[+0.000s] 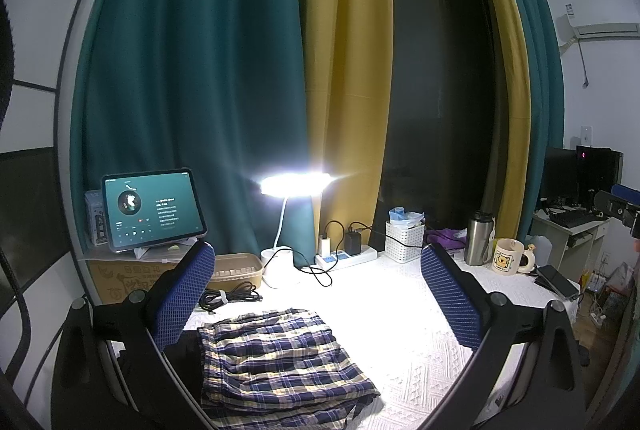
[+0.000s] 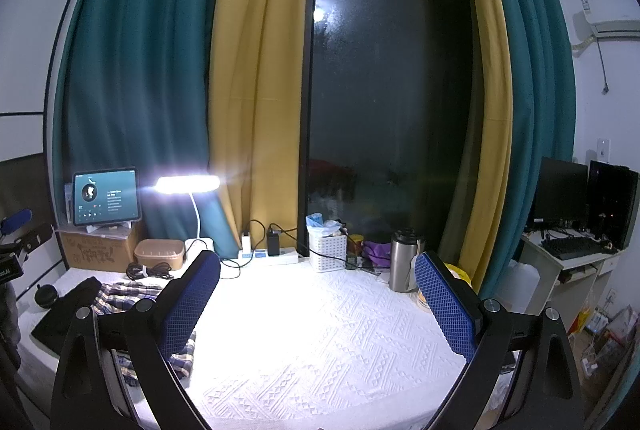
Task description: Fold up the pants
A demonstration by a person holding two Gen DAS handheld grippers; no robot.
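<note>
Plaid cotton in navy, cream and yellow: the pants [image 1: 280, 358] lie folded into a thick rectangle on the white textured tablecloth [image 1: 400, 330], below and between the fingers of the left gripper [image 1: 318, 300], nearer its left finger than its right. That gripper holds nothing; its blue-padded fingers [image 1: 184, 298] are spread wide above the cloth (the fabric does not appear to touch either pad).

From the right wrist view, the right gripper [image 2: 318, 306] is likewise spread wide and empty, hovering over bare tablecloth [image 2: 320, 330]. The pants [image 2: 124, 294] lie outside its left finger [image 2: 188, 306], partly hidden behind it, with a dark garment [image 2: 68, 314] just beside them on the far left.

Beyond the left gripper's fingertips sit a coiled black cable [image 1: 228, 298], a tan lidded box [image 1: 236, 270], a lit desk lamp [image 1: 294, 186] and a white power strip [image 1: 348, 256] with chargers plugged in. Past its left finger a tablet [image 1: 152, 210] glows on a cardboard box [image 1: 128, 276]. Near its right finger stand a white basket [image 1: 404, 240], a steel flask [image 1: 478, 240] and a cream mug [image 1: 506, 256], with a phone [image 1: 558, 282] further out at the table edge.
</note>
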